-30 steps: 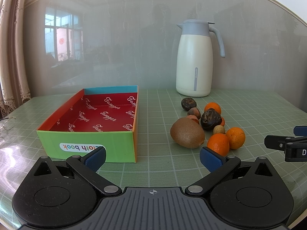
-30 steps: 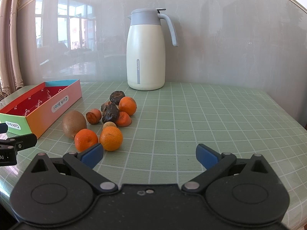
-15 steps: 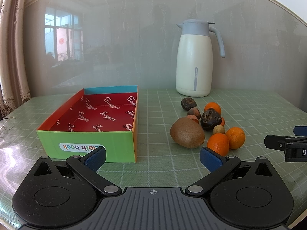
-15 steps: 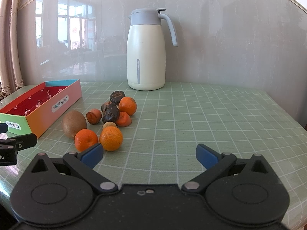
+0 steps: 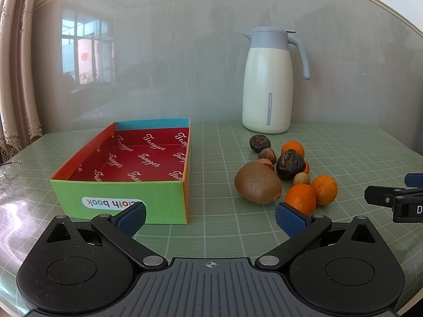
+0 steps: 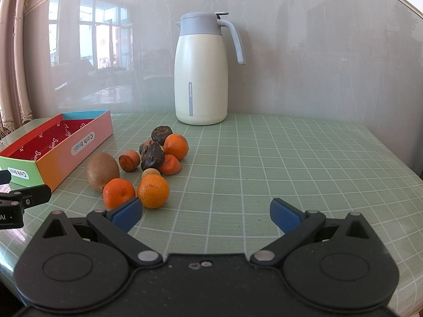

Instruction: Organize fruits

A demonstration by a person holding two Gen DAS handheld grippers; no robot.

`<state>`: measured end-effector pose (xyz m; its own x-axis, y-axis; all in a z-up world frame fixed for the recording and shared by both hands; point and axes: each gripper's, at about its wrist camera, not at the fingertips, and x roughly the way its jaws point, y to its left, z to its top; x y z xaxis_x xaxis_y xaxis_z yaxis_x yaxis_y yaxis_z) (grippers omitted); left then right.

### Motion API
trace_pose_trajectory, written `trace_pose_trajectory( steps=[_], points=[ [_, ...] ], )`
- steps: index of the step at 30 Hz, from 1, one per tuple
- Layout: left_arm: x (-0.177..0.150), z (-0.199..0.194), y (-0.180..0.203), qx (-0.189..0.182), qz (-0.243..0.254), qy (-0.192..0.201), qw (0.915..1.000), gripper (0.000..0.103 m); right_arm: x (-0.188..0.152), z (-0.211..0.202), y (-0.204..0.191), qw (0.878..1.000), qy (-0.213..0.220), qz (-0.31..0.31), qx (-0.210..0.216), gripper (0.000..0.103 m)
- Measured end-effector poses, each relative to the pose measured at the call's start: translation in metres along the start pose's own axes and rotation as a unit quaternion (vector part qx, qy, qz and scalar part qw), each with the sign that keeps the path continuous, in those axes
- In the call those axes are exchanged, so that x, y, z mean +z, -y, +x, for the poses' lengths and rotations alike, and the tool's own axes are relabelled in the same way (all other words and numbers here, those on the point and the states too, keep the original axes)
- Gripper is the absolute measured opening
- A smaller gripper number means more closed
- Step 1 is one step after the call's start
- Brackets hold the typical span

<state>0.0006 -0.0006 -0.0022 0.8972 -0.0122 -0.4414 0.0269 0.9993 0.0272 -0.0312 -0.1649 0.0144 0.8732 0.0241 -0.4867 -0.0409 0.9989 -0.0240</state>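
Soft, even daylight fills the room, and both views are bright and sharp. The glossy wall panel (image 5: 185, 66) behind the table mirrors a sunlit window (image 6: 105, 42), the brightest patch in sight. A pale sheen lies on the table covering (image 5: 15, 211) at the left edge. Shadows under the fruit pile (image 6: 148, 169) are faint and short. Fisheye distortion bows straight lines toward the edges, and the corners go dark.
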Motion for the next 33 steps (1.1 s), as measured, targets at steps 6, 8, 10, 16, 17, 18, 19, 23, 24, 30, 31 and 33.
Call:
trace_pose_trajectory(
  steps=[6, 8, 10, 16, 17, 18, 19, 23, 24, 30, 31, 33],
  points=[
    [0.0, 0.0, -0.001, -0.002, 0.0, -0.003, 1.0, 0.103, 0.0, 0.0, 0.0, 1.0, 0.0, 0.0, 0.0, 0.103],
    [0.0, 0.0, -0.002, -0.003, -0.004, -0.007, 1.0, 0.103, 0.0, -0.001, 0.0, 1.0, 0.001, 0.0, -0.001, 0.103],
    [0.0, -0.001, -0.003, -0.002, -0.01, -0.005, 0.9999, 0.103, 0.001, -0.002, 0.001, 1.0, 0.003, 0.001, -0.003, 0.103],
    [0.0, 0.01, 0.011, -0.028, 0.011, -0.018, 0.9994, 0.103, 0.004, -0.003, 0.007, 0.999, 0.02, 0.019, -0.027, 0.103],
    [0.0, 0.012, 0.016, -0.032, 0.015, -0.018, 0.9992, 0.103, 0.005, -0.004, 0.009, 0.999, 0.022, 0.023, -0.031, 0.103],
    [0.0, 0.014, 0.02, -0.035, 0.016, -0.018, 0.9991, 0.102, 0.005, -0.003, 0.011, 0.999, 0.024, 0.027, -0.034, 0.103],
    [0.0, 0.015, 0.024, -0.039, 0.015, -0.018, 0.999, 0.102, 0.006, -0.002, 0.012, 0.999, 0.024, 0.03, -0.036, 0.103],
    [0.002, 0.021, 0.04, -0.047, 0.017, -0.022, 0.9985, 0.079, 0.007, -0.003, 0.017, 0.998, 0.028, 0.033, -0.048, 0.103],
    [0.002, 0.024, 0.043, -0.05, 0.017, -0.029, 0.9982, 0.071, 0.007, -0.003, 0.02, 0.998, 0.029, 0.035, -0.053, 0.103],
    [0.004, 0.036, 0.067, -0.075, 0.021, -0.039, 0.9962, 0.07, 0.01, -0.004, 0.04, 0.994, 0.032, 0.065, -0.079, 0.103],
    [0.004, 0.039, 0.072, -0.077, 0.024, -0.042, 0.9959, 0.07, 0.009, -0.004, 0.044, 0.994, 0.032, 0.07, -0.083, 0.103],
    [0.005, 0.045, 0.079, -0.077, 0.028, -0.048, 0.9955, 0.067, 0.009, -0.004, 0.052, 0.992, 0.031, 0.08, -0.089, 0.103]
  ],
)
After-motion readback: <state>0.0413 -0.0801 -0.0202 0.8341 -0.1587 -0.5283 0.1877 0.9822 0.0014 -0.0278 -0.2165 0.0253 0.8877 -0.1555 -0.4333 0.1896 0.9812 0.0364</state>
